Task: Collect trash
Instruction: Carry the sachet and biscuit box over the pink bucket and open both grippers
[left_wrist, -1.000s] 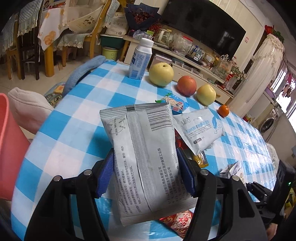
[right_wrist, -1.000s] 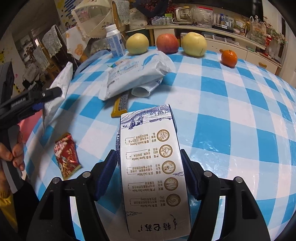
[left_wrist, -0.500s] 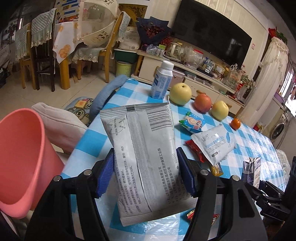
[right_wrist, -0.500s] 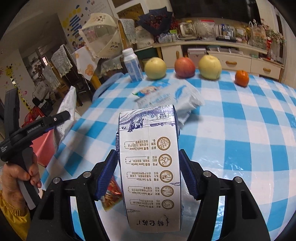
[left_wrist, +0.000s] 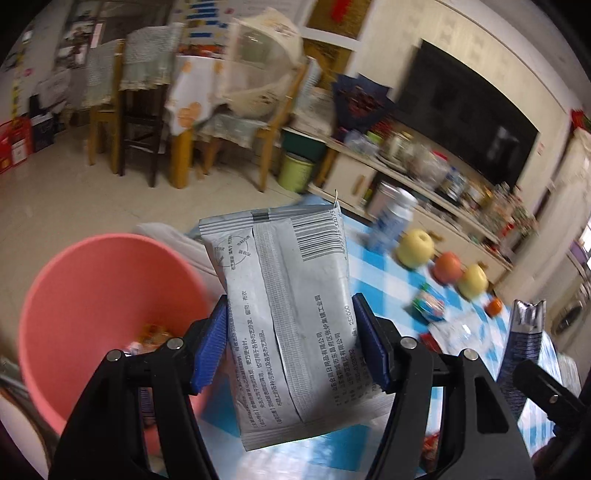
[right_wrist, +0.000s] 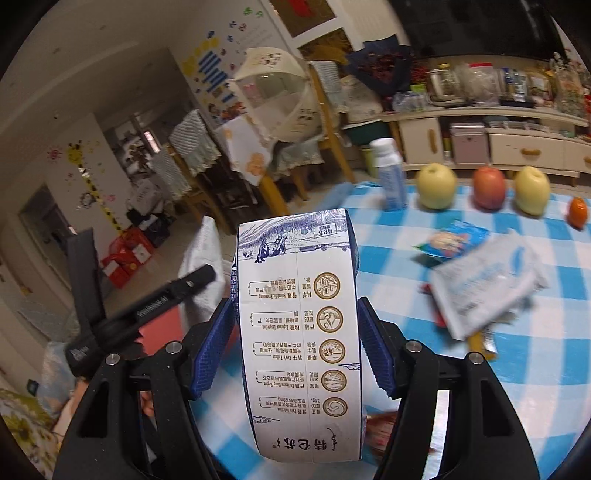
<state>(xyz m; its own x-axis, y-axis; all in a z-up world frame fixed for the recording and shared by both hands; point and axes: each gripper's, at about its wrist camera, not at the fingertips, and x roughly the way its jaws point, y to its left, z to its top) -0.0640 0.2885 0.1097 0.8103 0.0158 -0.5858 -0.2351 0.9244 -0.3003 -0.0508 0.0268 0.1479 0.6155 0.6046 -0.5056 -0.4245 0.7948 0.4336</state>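
Blurred fruit at table's far edge, pink bin (left_wrist: 92, 295) holding indistinct wrappers, left gripper (left_wrist: 290, 350) clamping grey pouch (left_wrist: 288, 314), right gripper (right_wrist: 297, 350) clamping milk carton (right_wrist: 299, 332)

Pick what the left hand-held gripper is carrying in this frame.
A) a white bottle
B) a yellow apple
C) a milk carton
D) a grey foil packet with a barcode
D: in the left wrist view the blue pads of the left hand-held gripper press both sides of the grey foil packet, barcode at its top, beside the pink bin.

Grey packet (left_wrist: 288, 325): "25000", barcode. Milk carton (right_wrist: 299, 332): "Pure Nutrition".
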